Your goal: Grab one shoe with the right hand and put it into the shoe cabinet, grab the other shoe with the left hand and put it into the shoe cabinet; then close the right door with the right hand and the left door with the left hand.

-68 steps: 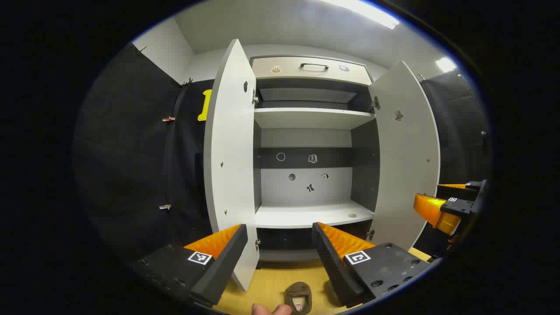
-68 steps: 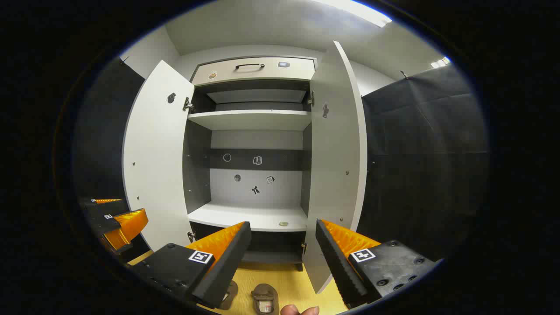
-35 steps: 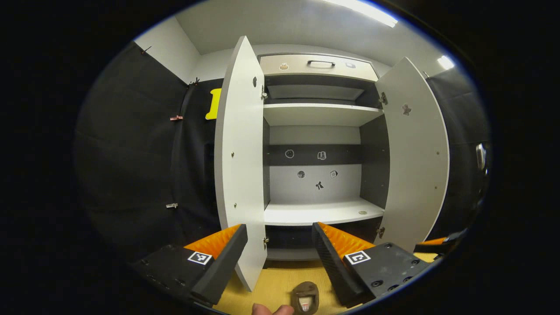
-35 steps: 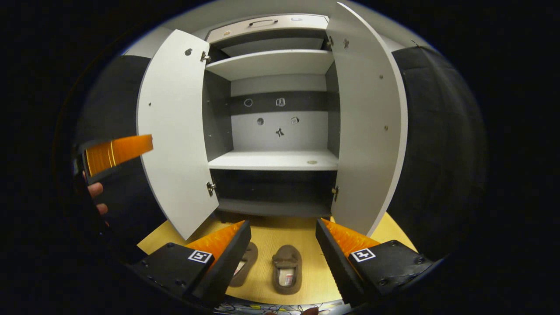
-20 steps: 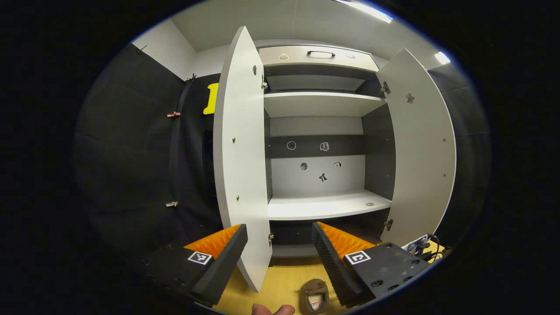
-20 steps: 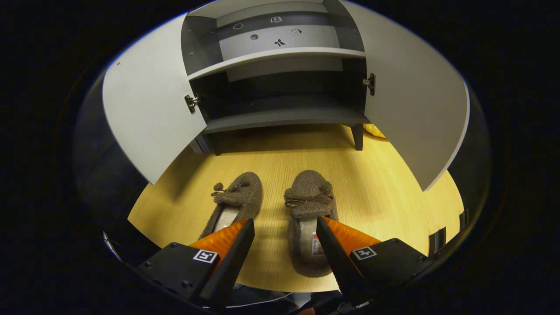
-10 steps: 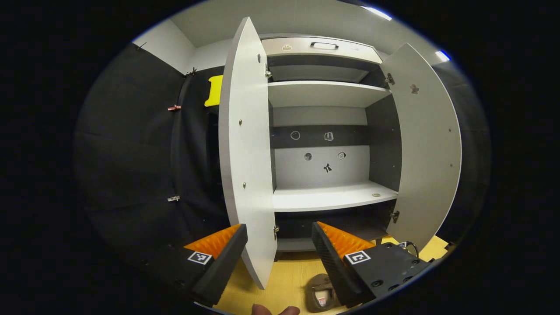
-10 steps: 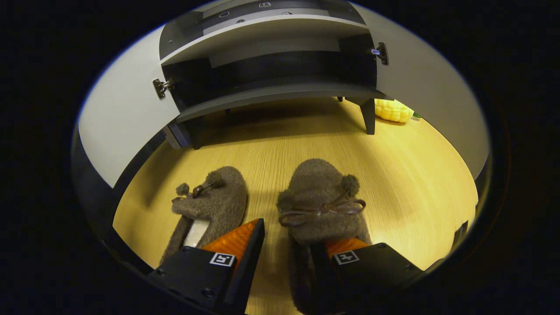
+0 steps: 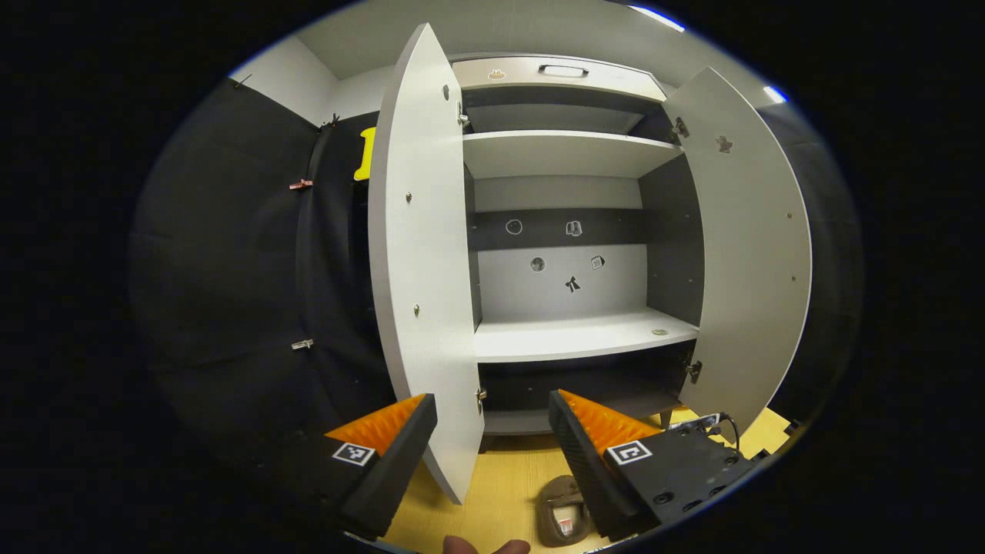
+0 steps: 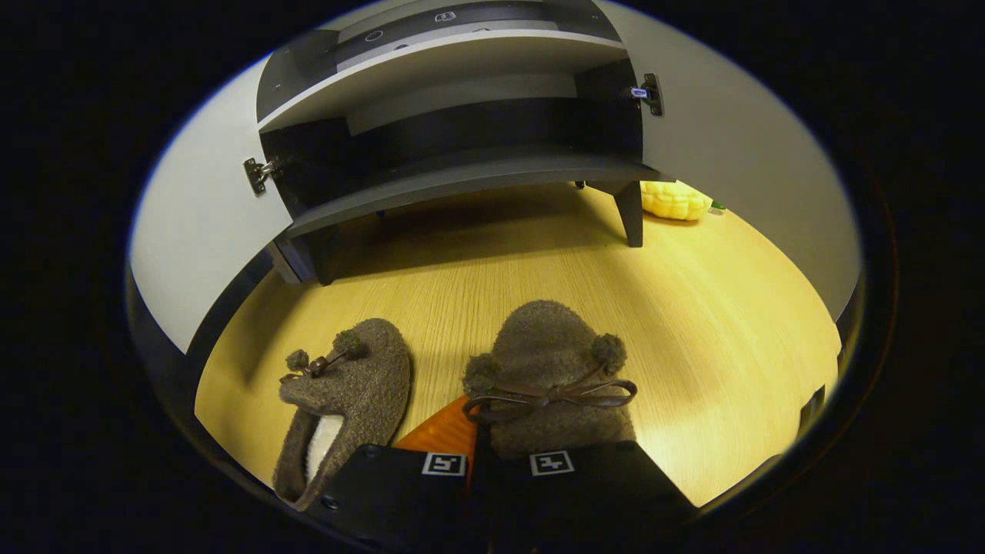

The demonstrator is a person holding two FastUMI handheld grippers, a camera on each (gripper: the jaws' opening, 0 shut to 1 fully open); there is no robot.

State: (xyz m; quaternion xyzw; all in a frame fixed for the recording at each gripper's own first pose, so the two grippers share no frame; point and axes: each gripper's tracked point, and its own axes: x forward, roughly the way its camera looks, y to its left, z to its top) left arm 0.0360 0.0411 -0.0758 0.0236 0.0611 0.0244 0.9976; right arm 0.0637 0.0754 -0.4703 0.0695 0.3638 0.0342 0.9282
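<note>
Shoes first: in the right gripper view our right tongs (image 10: pixel 471 438) have their two fingers drawn close together on the near side wall of the right shoe (image 10: pixel 550 377), a fuzzy brown slipper with a bow and two pompoms. Its toe points away from the tongs toward the shoe cabinet (image 10: pixel 462 173). One finger (image 10: pixel 439 435) lies along the outside of the slipper, on its left flank; the other goes down into the slipper's opening, so we read the tongs as clamped on that wall. We cannot tell whether the slipper is lifted or resting on the wooden floor (image 10: pixel 692 308).

Just left of the tongs sits the left shoe (image 10: pixel 346 392), its toe tilted slightly left and its pale lining showing at the heel. Ahead of the tongs the cabinet stands on short dark legs, both doors swung outward. A yellow object (image 10: pixel 676 200) lies on the floor beyond the right front leg.

In the left gripper view our left tongs (image 9: pixel 492 415) are held wide apart with nothing between them, raised in front of the cabinet. The left door (image 9: pixel 419 292) stands edge-on directly ahead, between the fingers; the right door (image 9: pixel 750 254) opens off to the right. Below the tongs, near the right finger, one brown slipper (image 9: pixel 562 519) shows on the floor, and a fingertip (image 9: pixel 485 546) shows at the bottom edge.
</note>
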